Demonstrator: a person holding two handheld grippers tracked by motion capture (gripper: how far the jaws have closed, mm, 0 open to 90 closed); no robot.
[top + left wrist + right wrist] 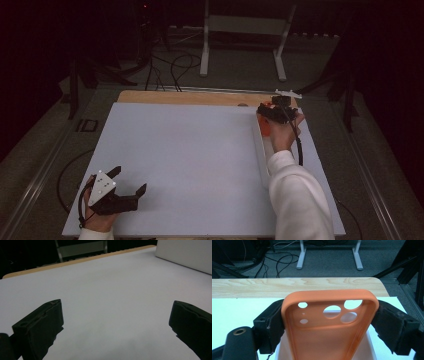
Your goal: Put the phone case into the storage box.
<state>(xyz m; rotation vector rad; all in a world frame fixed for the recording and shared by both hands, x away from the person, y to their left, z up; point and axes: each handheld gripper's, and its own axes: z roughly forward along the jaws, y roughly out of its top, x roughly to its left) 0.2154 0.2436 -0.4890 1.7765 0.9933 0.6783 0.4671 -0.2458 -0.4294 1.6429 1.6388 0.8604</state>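
Note:
An orange phone case [324, 340] with camera cutouts stands upright between my right gripper's [330, 312] jaws, whose pads press on both of its long edges. In the high view this right gripper [266, 117] is at the far right of the white board [190, 160], with the case [264, 127] held just above a long white box [261, 160]. My left gripper [130, 179] rests near the front left corner of the board. The left gripper [116, 306] is open wide, with only bare board between its jaws.
A strip of wooden tabletop [190, 97] shows past the board's far edge. Beyond it are a white stand [240, 30] and loose cables [175, 65] on the floor. The white box [185, 255] rises at the far right in the left gripper view.

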